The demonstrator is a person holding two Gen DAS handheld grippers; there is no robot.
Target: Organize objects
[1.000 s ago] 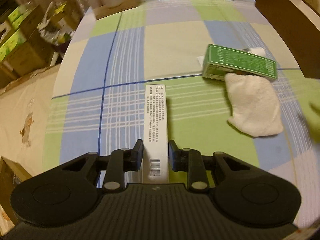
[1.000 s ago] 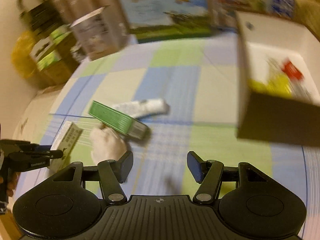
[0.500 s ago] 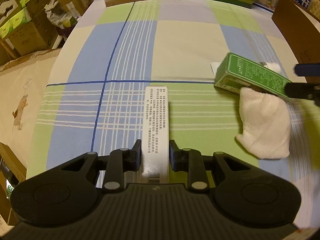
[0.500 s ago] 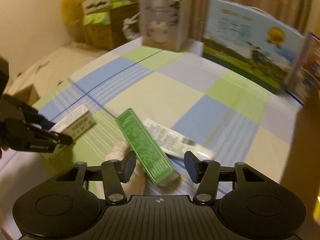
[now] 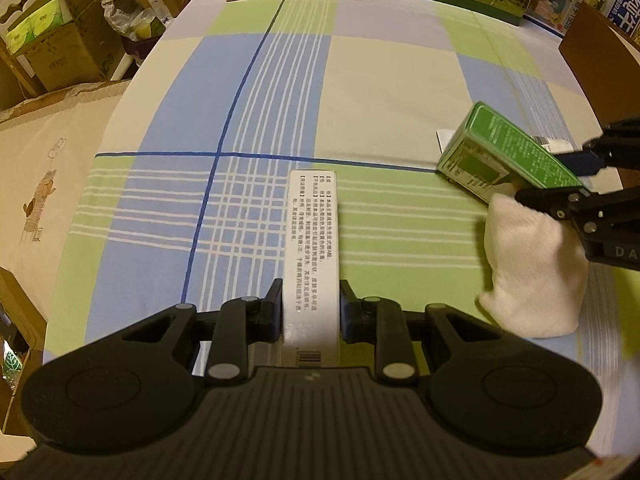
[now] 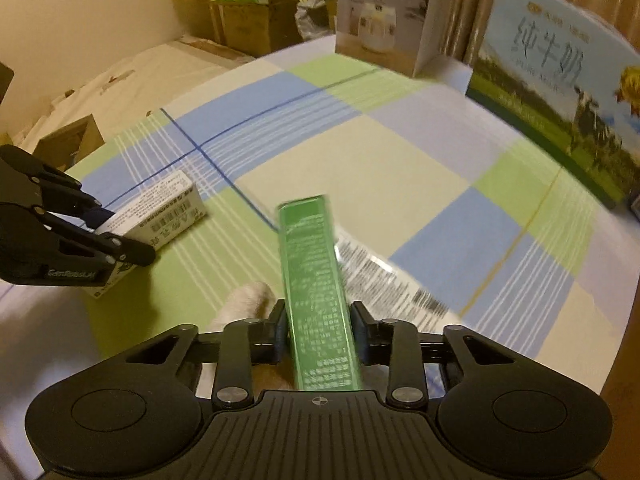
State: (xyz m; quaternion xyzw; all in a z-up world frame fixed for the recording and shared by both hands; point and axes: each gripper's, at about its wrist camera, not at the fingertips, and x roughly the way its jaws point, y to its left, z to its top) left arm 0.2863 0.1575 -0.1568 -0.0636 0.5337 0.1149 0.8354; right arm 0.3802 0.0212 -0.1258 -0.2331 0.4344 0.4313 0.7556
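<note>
My left gripper [image 5: 311,312] is shut on a long white box [image 5: 312,240] with printed text, which lies along the checked tablecloth [image 5: 240,100]. It also shows in the right wrist view [image 6: 160,216], with the left gripper [image 6: 120,240] around it. My right gripper [image 6: 319,332] is shut on a long green box [image 6: 316,280], seen from the left wrist too [image 5: 508,156], with the right gripper [image 5: 568,176] on its far end. A white folded cloth [image 5: 532,268] lies under the green box. A white tube [image 6: 392,280] lies beside it.
A brown box wall [image 5: 600,64] stands at the table's right. A milk carton case [image 6: 560,80] and a humidifier box [image 6: 384,12] stand at the far edge. Cardboard boxes [image 5: 60,40] and a beige bed [image 5: 40,184] lie left of the table.
My right gripper swung left, came down over the green box and closed on it. My left gripper stays shut on the white box, shifted slightly.
</note>
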